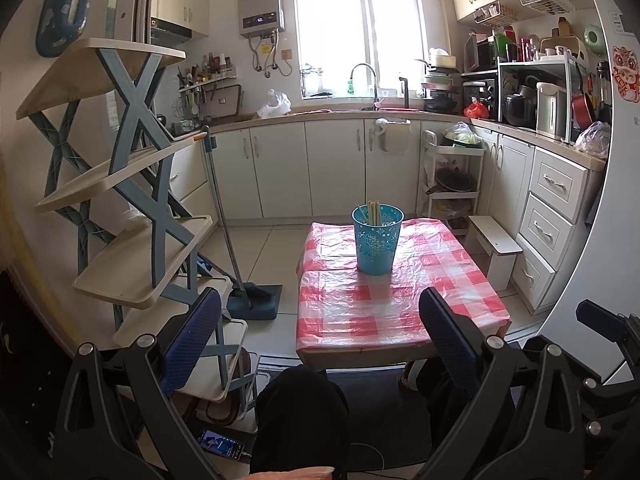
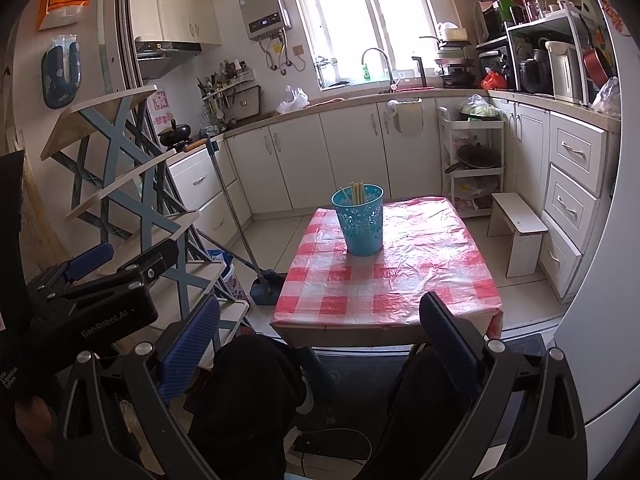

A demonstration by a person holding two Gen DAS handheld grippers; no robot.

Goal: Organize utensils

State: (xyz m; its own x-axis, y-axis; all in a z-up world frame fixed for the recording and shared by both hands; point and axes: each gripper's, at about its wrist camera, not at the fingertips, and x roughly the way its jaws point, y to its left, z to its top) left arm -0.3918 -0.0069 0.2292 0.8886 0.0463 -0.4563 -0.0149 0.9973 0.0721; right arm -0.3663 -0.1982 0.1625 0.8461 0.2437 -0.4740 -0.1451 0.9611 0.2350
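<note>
Kitchen table in red-checked plastic cloth (image 1: 400, 300) bears a perforated turquoise plastic bin (image 1: 377, 238) holding pale wooden chopsticks (image 1: 374, 211); left gripper (image 1: 318, 322) and right gripper (image 2: 320, 324) both gape, grasping nothing.

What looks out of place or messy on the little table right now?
Nothing stands out. The blue cup stands upright on the checked table with the chopsticks inside; the plastic cover is only wrinkled. Both grippers hang open and empty.

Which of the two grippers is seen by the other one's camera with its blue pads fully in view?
The left gripper: the right wrist view shows it whole at far left, both blue pads visible. The right gripper shows only as a black edge.
</note>
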